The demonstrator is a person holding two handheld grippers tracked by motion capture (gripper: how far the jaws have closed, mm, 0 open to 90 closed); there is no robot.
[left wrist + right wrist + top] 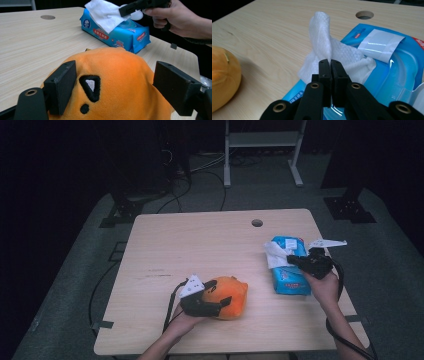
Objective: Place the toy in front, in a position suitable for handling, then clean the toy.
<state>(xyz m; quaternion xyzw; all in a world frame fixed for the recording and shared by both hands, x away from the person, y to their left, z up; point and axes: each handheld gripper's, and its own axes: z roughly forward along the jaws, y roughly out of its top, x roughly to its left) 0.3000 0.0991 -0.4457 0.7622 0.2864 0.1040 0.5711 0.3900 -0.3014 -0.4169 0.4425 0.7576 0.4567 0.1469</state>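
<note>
Left gripper: we see a black body with a pale three-cornered plate on top.
Right gripper: black too, its pale plate pointing toward 3 o'clock.
Jaws: we note square black pads on black arms, with brass-ringed holes at the joints.
Cables: black, trailing toward 6 o'clock.
Forearms: bare, no sleeves.

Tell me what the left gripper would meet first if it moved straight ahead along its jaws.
Likely the orange plush toy: the left gripper already has it between its jaws. Whether the pads touch is unclear.
</note>
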